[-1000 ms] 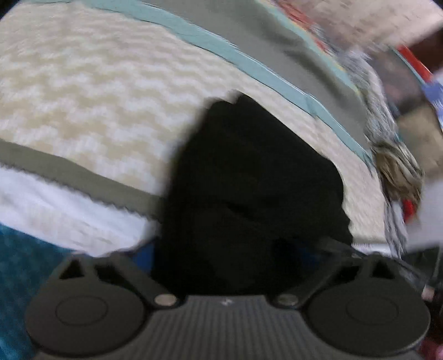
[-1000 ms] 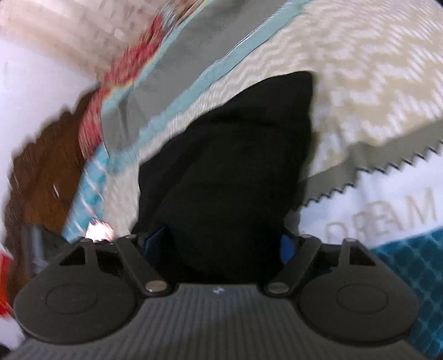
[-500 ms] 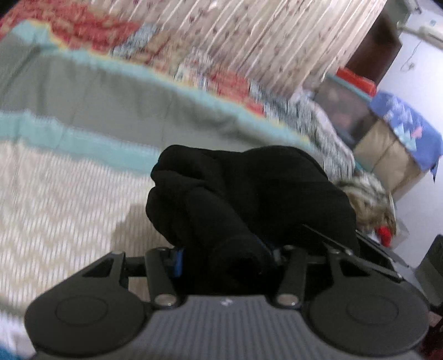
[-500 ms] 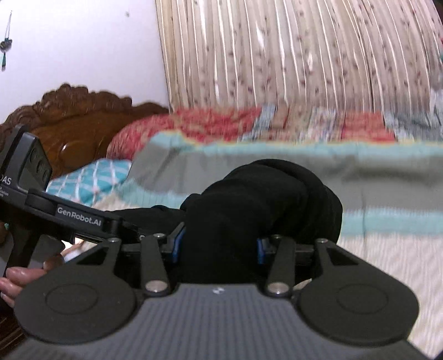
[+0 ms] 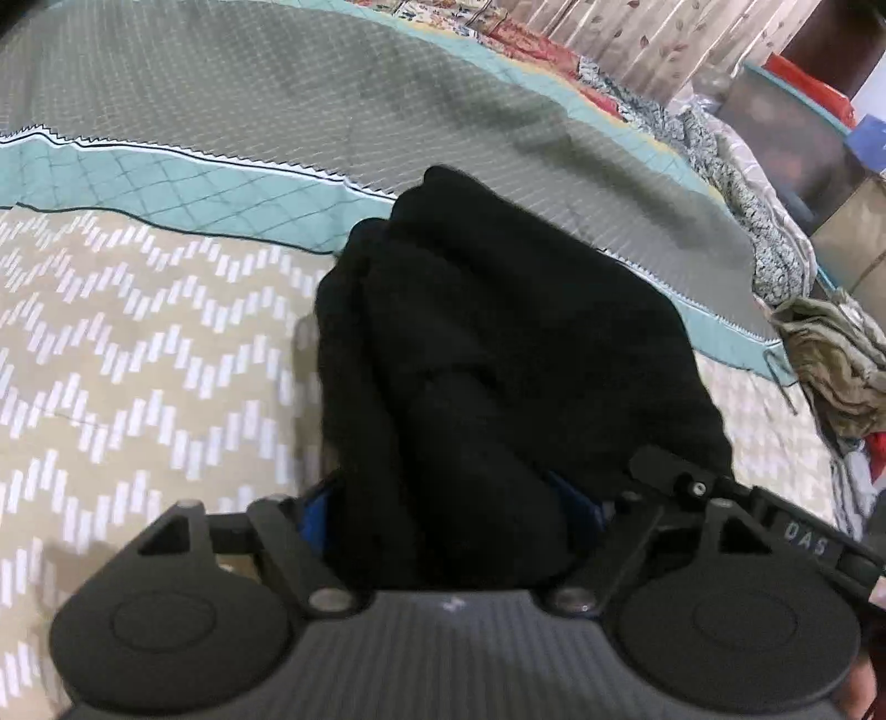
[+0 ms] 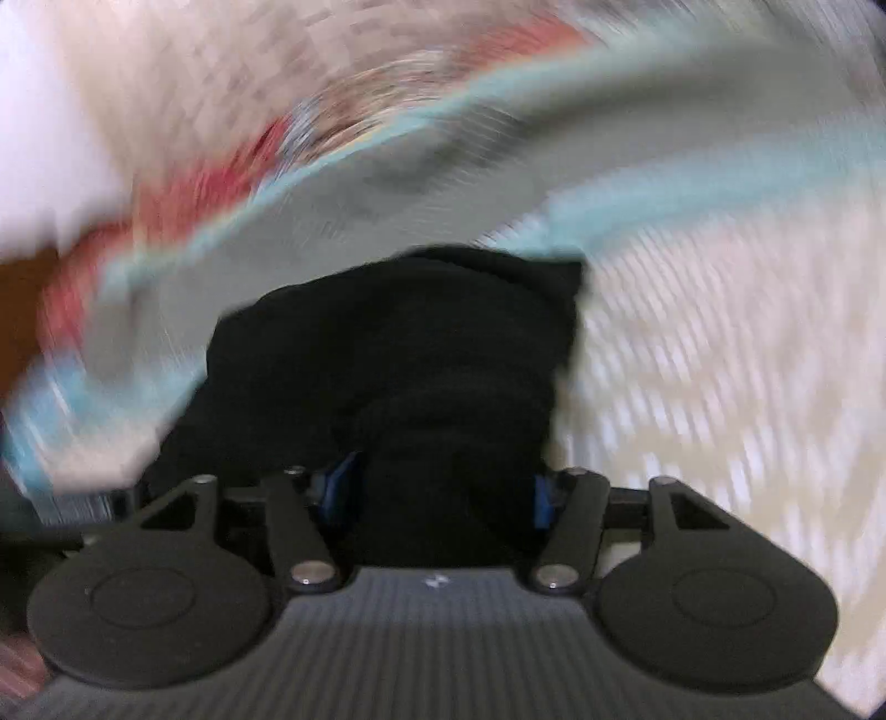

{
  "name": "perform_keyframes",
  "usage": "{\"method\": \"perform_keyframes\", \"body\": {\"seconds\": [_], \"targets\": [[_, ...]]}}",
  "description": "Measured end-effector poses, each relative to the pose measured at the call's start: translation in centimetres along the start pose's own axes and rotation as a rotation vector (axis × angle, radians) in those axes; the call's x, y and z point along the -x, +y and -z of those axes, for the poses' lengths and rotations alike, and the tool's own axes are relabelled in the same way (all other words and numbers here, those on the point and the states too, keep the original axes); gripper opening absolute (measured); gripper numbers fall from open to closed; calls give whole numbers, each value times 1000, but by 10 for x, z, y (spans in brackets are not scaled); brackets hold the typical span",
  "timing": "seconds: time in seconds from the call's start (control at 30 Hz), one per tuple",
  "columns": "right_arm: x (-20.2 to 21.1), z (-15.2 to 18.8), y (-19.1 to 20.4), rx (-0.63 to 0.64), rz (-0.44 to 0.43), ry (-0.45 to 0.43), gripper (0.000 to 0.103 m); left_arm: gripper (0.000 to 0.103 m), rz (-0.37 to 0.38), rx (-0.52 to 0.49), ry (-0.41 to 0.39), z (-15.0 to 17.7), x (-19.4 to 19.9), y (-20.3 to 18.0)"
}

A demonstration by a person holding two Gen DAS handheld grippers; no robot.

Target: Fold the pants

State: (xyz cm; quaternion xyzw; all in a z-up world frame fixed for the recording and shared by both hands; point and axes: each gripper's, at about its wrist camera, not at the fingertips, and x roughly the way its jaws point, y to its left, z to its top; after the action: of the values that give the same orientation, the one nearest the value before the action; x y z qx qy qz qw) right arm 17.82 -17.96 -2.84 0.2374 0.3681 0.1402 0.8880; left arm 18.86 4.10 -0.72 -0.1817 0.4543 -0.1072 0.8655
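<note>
The black pants (image 5: 498,354) are lying bunched in a thick heap on the bed, straddling the line where the teal band (image 5: 183,188) of the bedspread (image 5: 127,354) is meeting its beige zigzag field, with the far tip of the heap reaching onto the grey quilted stripe (image 5: 277,94). The left gripper (image 5: 443,515) is sitting at the near end of the heap; its jaws are opening, the bundled cloth is filling the gap between the blue pads, and the frames are not showing clearly whether the pads are still pressing on it. The right gripper (image 6: 443,487) is coming in beside it from the other side, part of its black frame showing at the right edge of the left wrist view; its jaws are likewise opening around a rolled end of the pants (image 6: 398,354), and the right wrist view is too blurred to tell whether cloth is being squeezed. To the left of the heap the zigzag field is stretching wide and flat, giving open room. To the right the bedspread's edge is running close by, and just past it a crumpled olive cloth (image 5: 830,365) and patterned fabric (image 5: 736,183) are crowding the bedside. Beyond the grey stripe a floral curtain (image 5: 653,39) is hanging behind the bed.
</note>
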Motion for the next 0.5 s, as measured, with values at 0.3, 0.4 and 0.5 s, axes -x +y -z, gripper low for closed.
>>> {"method": "perform_keyframes", "body": {"seconds": [0.3, 0.4, 0.5], "targets": [[35, 8, 20, 78, 119, -41, 73, 85, -157, -36, -14, -4, 27, -16], [46, 14, 30, 94, 154, -57, 76, 85, -233, -85, -37, 10, 50, -32], [59, 23, 42, 126, 191, -70, 81, 91, -292, -122, -47, 28, 72, -45]]}}
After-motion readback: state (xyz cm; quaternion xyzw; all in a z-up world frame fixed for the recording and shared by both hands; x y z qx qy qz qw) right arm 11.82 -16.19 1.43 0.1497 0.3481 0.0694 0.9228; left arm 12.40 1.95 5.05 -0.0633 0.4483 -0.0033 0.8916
